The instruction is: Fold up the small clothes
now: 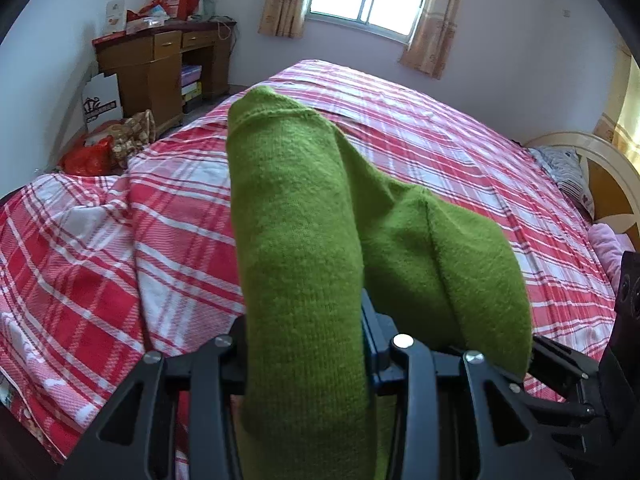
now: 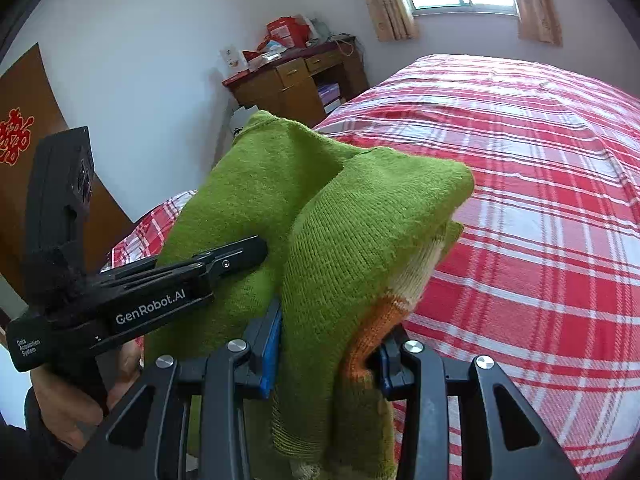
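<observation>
A green knitted garment [image 1: 304, 216] hangs bunched above the bed, lifted off the sheet. My left gripper [image 1: 306, 332] is shut on one thick fold of it, and the cloth hides its fingertips. In the right wrist view the same green garment [image 2: 360, 240] shows an orange and white striped band low down. My right gripper [image 2: 328, 352] is shut on it between blue pads [image 2: 270, 344]. The left gripper [image 2: 244, 254], held by a hand [image 2: 60, 408], reaches into the cloth from the left, close beside the right one. The right gripper's body [image 1: 628, 300] shows at the edge of the left wrist view.
A bed with a red and white plaid sheet [image 1: 440, 152] [image 2: 540, 200] spreads below and ahead. A cluttered wooden desk [image 1: 160, 64] [image 2: 296, 80] stands by the far wall. A red bag [image 1: 88, 156] lies on the floor. A pillow [image 1: 572, 176] lies by the headboard on the right.
</observation>
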Action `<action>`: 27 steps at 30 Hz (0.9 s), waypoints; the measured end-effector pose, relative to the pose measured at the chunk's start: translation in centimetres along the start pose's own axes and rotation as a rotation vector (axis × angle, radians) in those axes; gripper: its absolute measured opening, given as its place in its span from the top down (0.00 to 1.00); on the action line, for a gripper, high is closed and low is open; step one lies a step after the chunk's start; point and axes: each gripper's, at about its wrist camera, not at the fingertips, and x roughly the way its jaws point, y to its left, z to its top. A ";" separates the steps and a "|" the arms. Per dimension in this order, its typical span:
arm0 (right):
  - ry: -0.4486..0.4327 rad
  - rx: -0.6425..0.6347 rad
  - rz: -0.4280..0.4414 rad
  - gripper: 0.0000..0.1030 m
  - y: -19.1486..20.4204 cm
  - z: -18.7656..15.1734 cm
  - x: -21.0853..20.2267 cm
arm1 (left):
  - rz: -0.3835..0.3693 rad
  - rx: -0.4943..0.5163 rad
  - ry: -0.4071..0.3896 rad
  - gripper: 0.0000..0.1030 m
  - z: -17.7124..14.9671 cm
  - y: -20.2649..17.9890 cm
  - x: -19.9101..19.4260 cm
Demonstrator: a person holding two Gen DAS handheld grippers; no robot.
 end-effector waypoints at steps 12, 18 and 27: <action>0.012 -0.031 0.035 0.62 1.9 2.4 3.1 | 0.043 -0.016 -0.020 0.61 2.0 3.0 0.9; 0.016 -0.048 0.054 0.62 2.7 4.4 5.0 | 0.054 -0.030 -0.029 0.61 3.0 4.6 1.6; 0.006 -0.099 0.067 0.62 3.6 8.3 8.9 | 0.104 -0.020 -0.057 0.61 6.4 6.6 3.5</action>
